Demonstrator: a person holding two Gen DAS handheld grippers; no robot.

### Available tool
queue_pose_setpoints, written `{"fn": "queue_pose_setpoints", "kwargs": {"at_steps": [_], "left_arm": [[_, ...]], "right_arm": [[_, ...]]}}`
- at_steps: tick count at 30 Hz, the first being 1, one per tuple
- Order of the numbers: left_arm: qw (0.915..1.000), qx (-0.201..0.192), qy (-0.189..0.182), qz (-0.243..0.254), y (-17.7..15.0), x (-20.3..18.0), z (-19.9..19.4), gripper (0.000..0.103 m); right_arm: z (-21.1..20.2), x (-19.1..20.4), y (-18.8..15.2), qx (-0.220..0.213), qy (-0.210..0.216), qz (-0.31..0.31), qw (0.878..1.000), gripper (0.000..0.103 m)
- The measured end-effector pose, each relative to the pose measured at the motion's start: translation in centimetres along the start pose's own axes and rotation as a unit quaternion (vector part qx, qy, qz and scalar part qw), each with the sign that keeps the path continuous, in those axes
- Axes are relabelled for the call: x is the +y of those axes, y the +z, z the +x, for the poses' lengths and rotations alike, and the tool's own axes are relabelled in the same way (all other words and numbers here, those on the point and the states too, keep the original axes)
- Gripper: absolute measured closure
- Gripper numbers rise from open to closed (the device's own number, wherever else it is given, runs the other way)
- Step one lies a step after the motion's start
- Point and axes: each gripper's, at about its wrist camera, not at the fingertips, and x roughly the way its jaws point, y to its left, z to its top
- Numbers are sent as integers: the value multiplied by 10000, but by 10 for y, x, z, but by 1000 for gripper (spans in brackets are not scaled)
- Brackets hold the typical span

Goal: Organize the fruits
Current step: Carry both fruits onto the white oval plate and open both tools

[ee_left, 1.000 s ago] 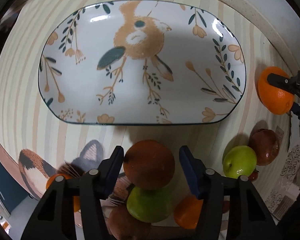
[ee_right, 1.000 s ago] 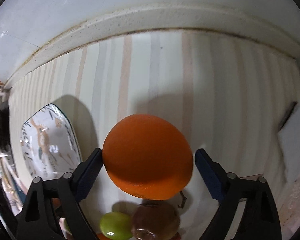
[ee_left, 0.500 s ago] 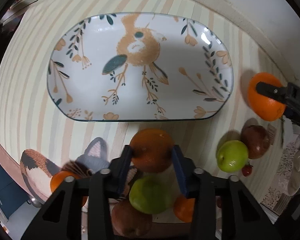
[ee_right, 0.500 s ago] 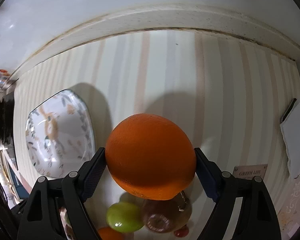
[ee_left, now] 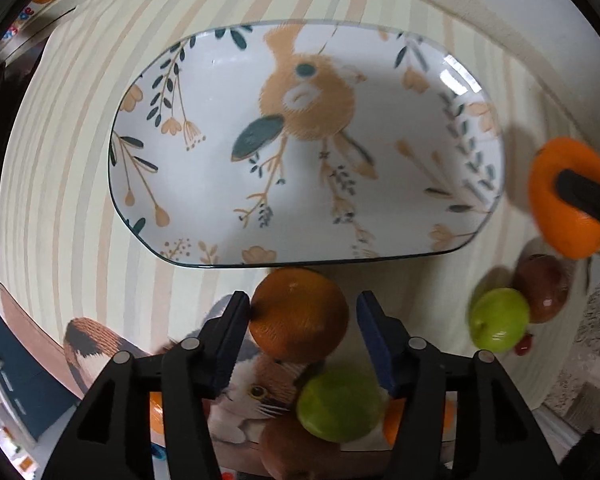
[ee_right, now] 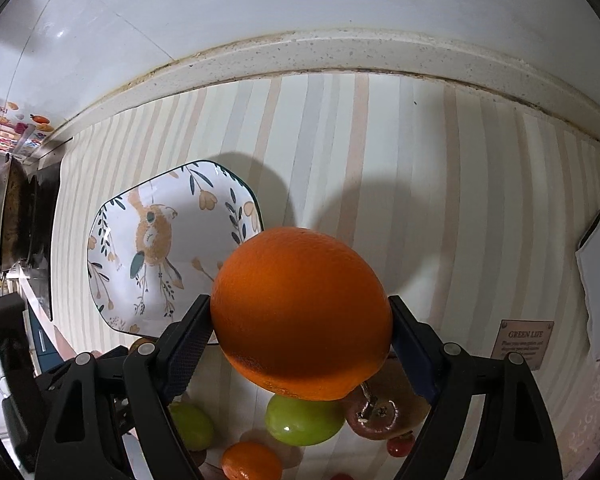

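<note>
Orange fruit in both tools, none on the plate (ee_left: 148, 216) yet, so barely started by the look of it. Right tool (ee_right: 300, 320) pinching a big orange (ee_right: 302, 312) on both sides, held up off the striped worktop (ee_right: 460, 200) just right of the plate's near corner (seen from the left wrist view, same orange (ee_left: 556, 216) hanging off the plate's right end). Left tool (ee_left: 300, 316) around a smaller, darker orange (ee_left: 300, 314), just short of the plate's near rim: left pad touching the skin, right pad showing a sliver of gap, so probably gripped but can't tell for certain.

Still to go, going by the task: both oranges onto the plate, then the rest. Left on the worktop: a green apple (ee_left: 498, 318) touching a brown-red fruit (ee_left: 542, 294) with a small red one (ee_left: 524, 344) beside them, plus another green apple (ee_left: 338, 406), a brown fruit (ee_left: 296, 448) and more orange bits under the left tool, over a cat-print mat (ee_left: 252, 392).

Compared with a second ago: left tool was spread wide around its orange, now closed in on it. Right tool likewise had clear gaps either side of the big orange, now clamped and lifted, with the plate further into its view. Plate bare then, bare now.
</note>
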Motion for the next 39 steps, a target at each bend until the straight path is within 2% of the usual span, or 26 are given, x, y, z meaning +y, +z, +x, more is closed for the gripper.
{"fn": "queue_pose_setpoints", "kwargs": {"at_steps": [2,8,11,14,17,20,22,24,28,34,39], "left_arm": [[9999,71,78,-50,2,5,10,49],[9996,-137,-91,-212,-7,20,10,51],[9991,-335,-177,-212,-22,24,-12,52],[9969,-618,-434,-222,-29,30,-48,52],[9937,-902,-583,-321,-21,45,-83,52],[9924,-1000,-542,-470,4,52,-95,51],[9926,-960,-467,-585,26,56,-88,51],[9937,-730,-481,-698,55,59,-70,51],[9944,-307,-527,-859,87,73,-40,51],[9938,154,-565,-940,105,84,-14,51],[9932,272,-558,-985,109,88,-10,50]], "right_arm": [[-1,-2,0,-6,4,2,10000,16],[-7,-2,1,-58,-6,-10,10000,16],[-14,1,1,-100,63,-27,9999,16],[-21,9,1,-151,233,-62,9996,16],[-22,27,2,-147,412,-195,9989,16],[-11,50,7,-9,581,-347,9977,16],[0,67,14,108,610,-489,9969,16],[14,83,22,249,566,-650,9960,16],[44,107,37,747,500,-934,9916,16],[77,120,60,1369,222,-977,9855,15],[77,113,81,1532,324,-633,9856,15]]}}
